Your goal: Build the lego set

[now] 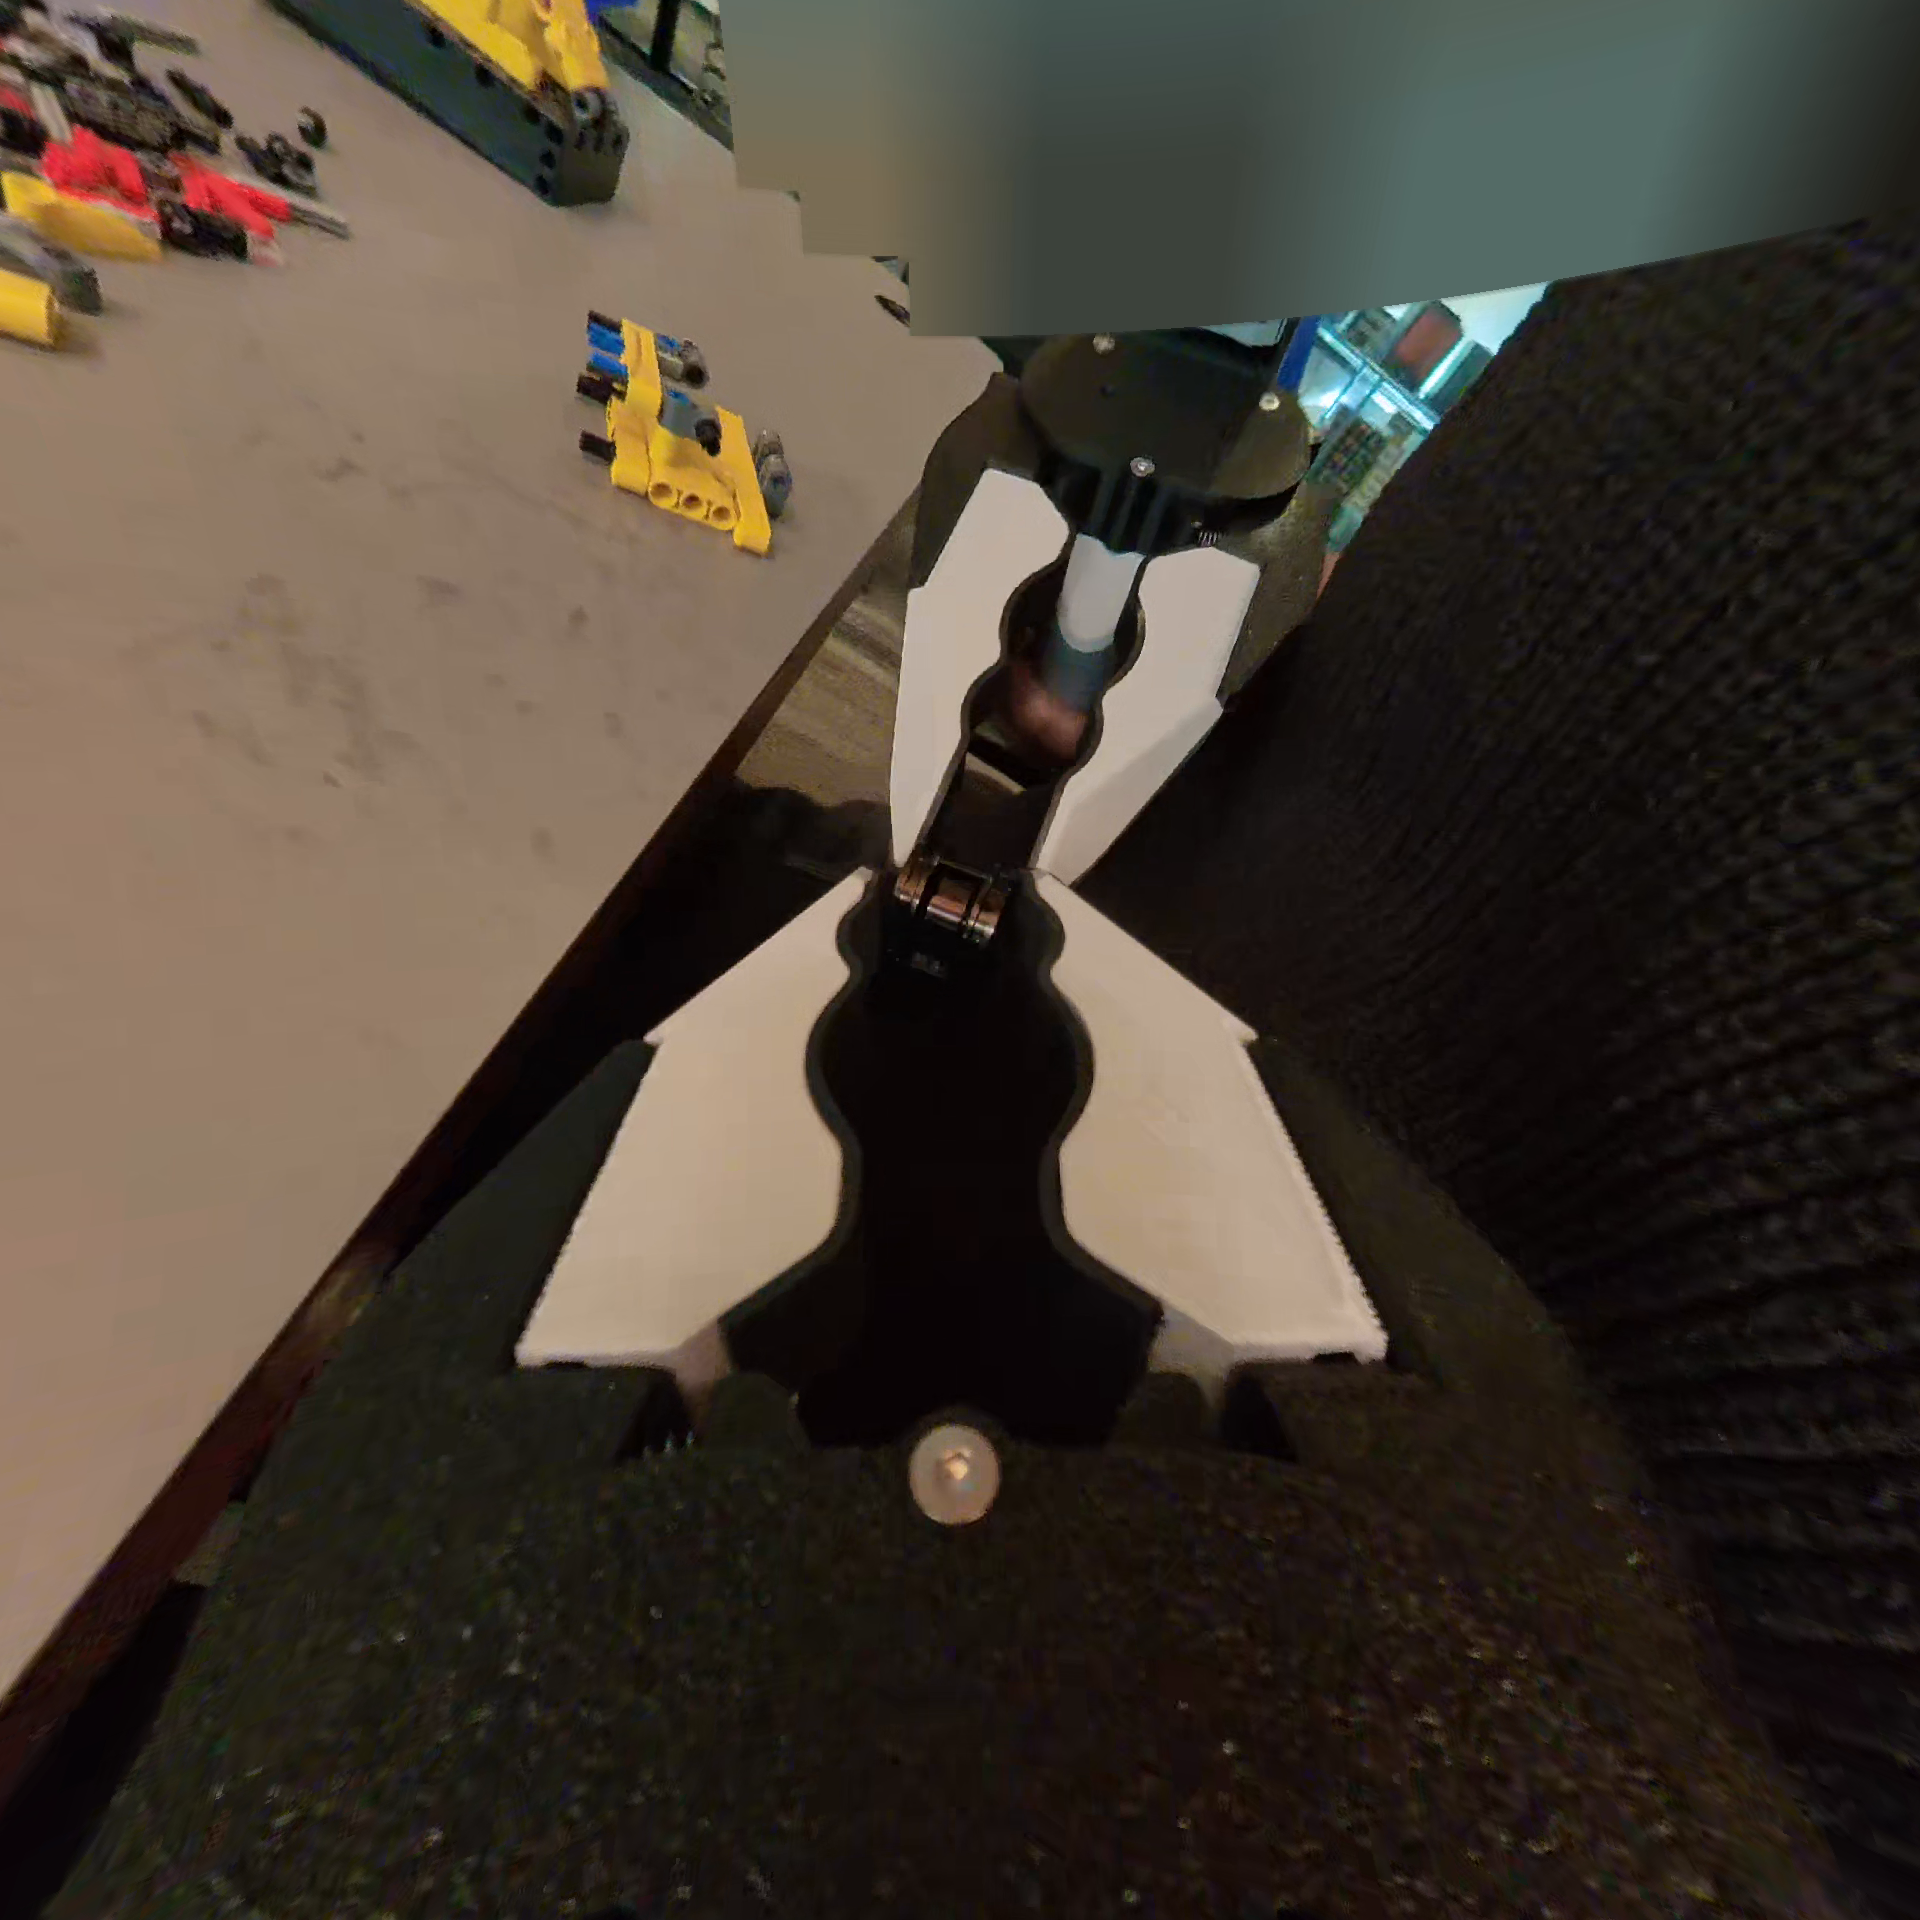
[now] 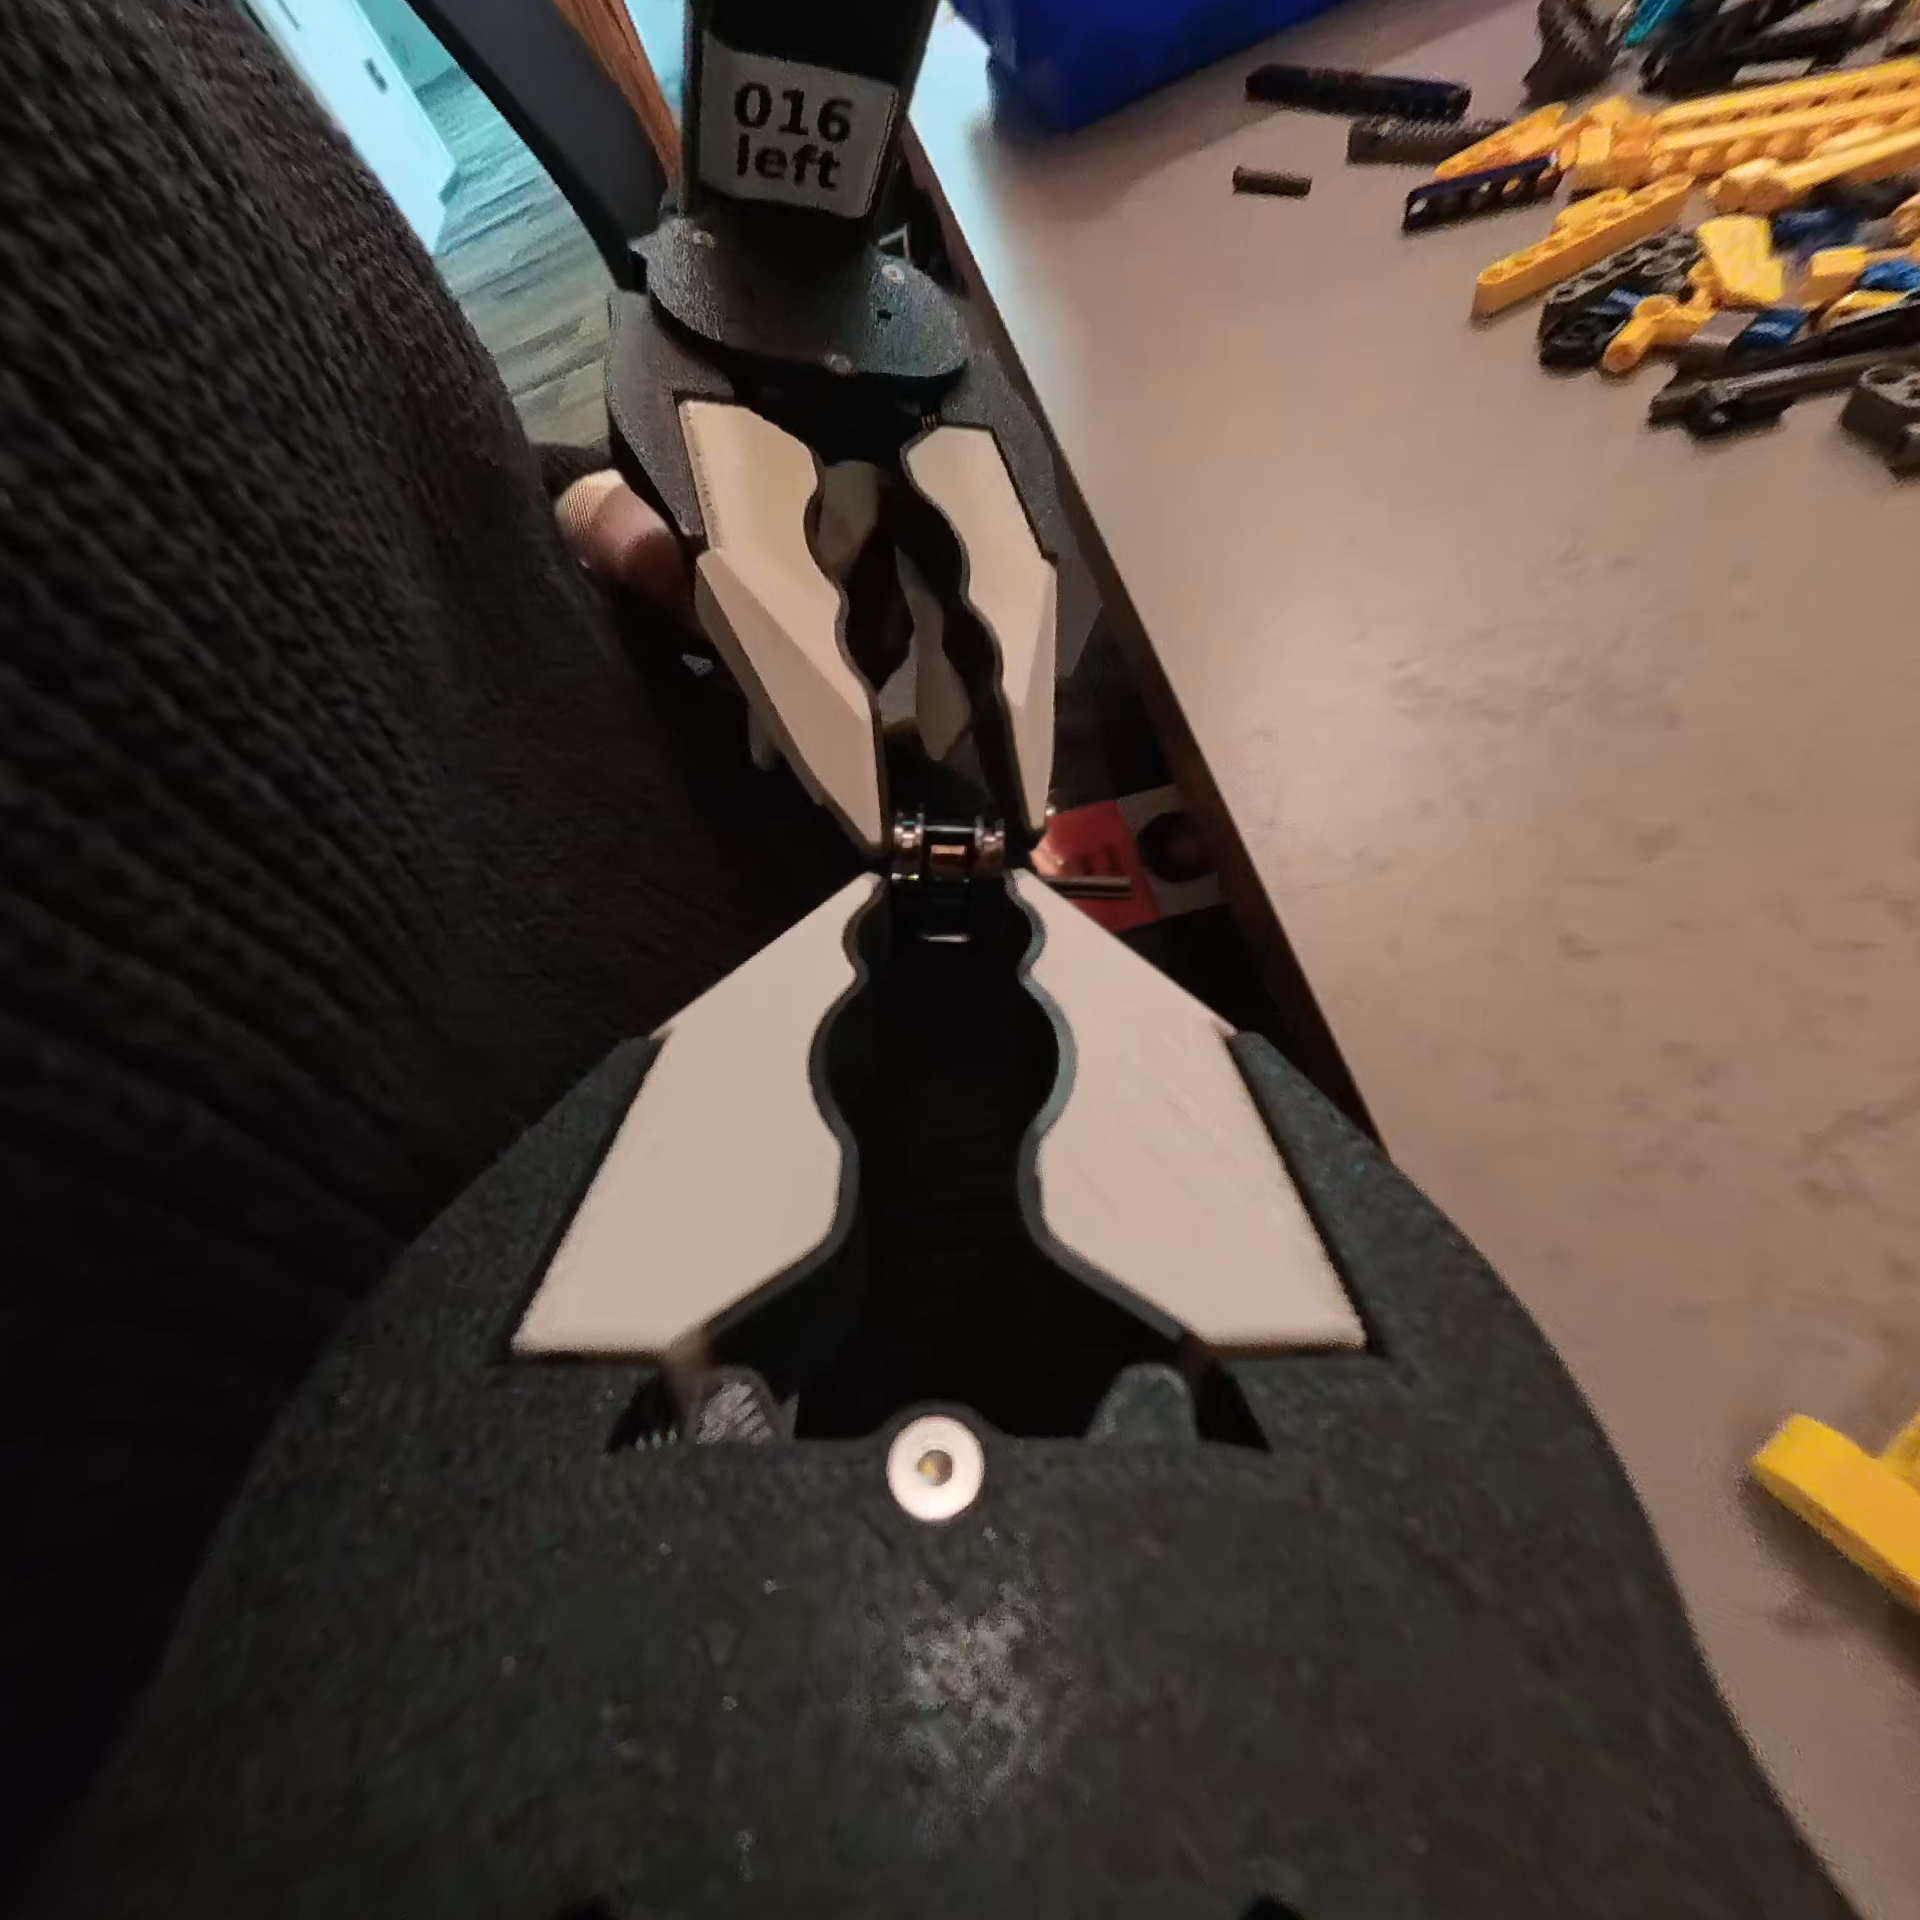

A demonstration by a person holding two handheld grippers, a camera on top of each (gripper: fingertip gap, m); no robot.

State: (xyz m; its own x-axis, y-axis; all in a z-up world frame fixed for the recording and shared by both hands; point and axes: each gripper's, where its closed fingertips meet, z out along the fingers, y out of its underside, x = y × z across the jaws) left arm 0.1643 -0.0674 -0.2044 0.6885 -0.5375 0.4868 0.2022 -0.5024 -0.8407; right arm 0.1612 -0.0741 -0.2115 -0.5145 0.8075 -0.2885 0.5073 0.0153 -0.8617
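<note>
Between both grippers' closed tips [image 2: 951,842], a small metal piece [image 1: 951,902].

Both grippers sit tip to tip off the table edge [image 1: 582,997], pinching one small metal part [image 1: 948,902] between them, so no room ahead of either. Dark knit sleeve [image 1: 1621,935] walls off one side, table edge hems the other; narrow gap only. Tabletop [image 1: 312,727] is bare near the edge, passable. Obstacles farther in: small yellow brick assembly [image 1: 686,426], red-black parts pile [image 1: 114,177], big dark-and-yellow block [image 1: 488,94]. Right wrist view: yellow parts heap [image 2: 1704,229], yellow piece [image 2: 1839,1507] beside the right gripper [image 2: 948,878].
</note>
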